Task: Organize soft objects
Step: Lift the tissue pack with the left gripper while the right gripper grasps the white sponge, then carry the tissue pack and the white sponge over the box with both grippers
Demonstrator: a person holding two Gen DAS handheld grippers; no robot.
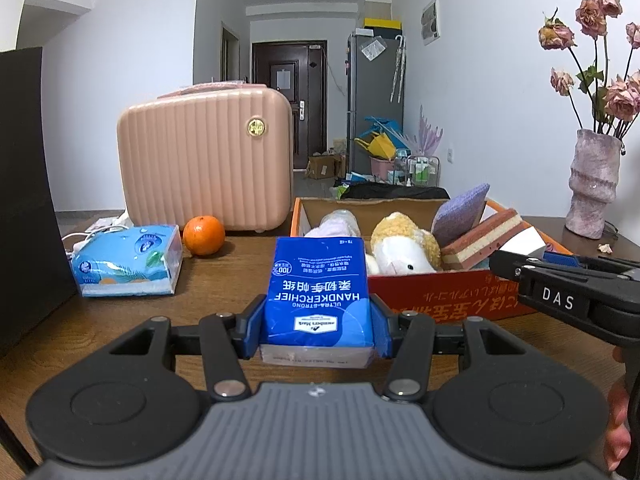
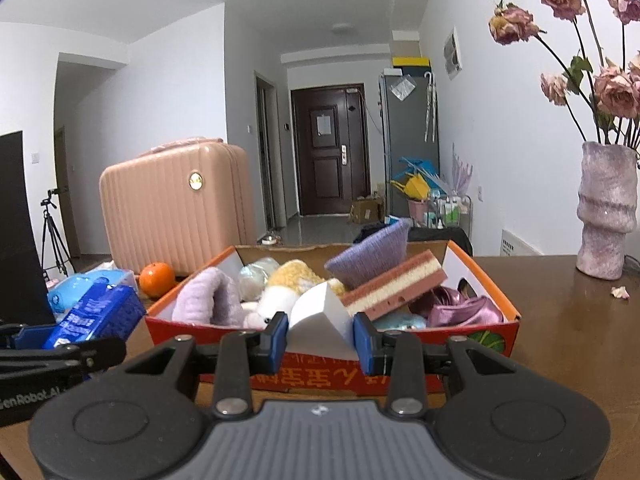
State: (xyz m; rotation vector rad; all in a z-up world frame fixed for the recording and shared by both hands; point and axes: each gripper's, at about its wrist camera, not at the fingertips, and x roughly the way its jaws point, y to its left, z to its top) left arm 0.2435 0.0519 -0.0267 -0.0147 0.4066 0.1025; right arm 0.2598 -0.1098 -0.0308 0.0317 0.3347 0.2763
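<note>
My left gripper (image 1: 318,330) is shut on a blue handkerchief tissue pack (image 1: 318,288), held just in front of the orange cardboard box (image 1: 440,292). My right gripper (image 2: 320,340) is shut on a white sponge block (image 2: 320,324), held over the box's near wall (image 2: 320,376). The box holds a plush toy (image 2: 280,292), a pink layered sponge (image 2: 396,286), a purple sponge (image 2: 372,256), a lilac cloth (image 2: 208,300) and a shiny pink pouch (image 2: 464,308). The blue pack also shows at the left of the right wrist view (image 2: 96,312).
A light-blue tissue pack (image 1: 128,260) and an orange (image 1: 204,235) lie on the wooden table (image 1: 224,280) left of the box. A pink suitcase (image 1: 208,160) stands behind them. A vase of dried roses (image 2: 606,212) stands at the right. A dark panel (image 1: 24,200) is at far left.
</note>
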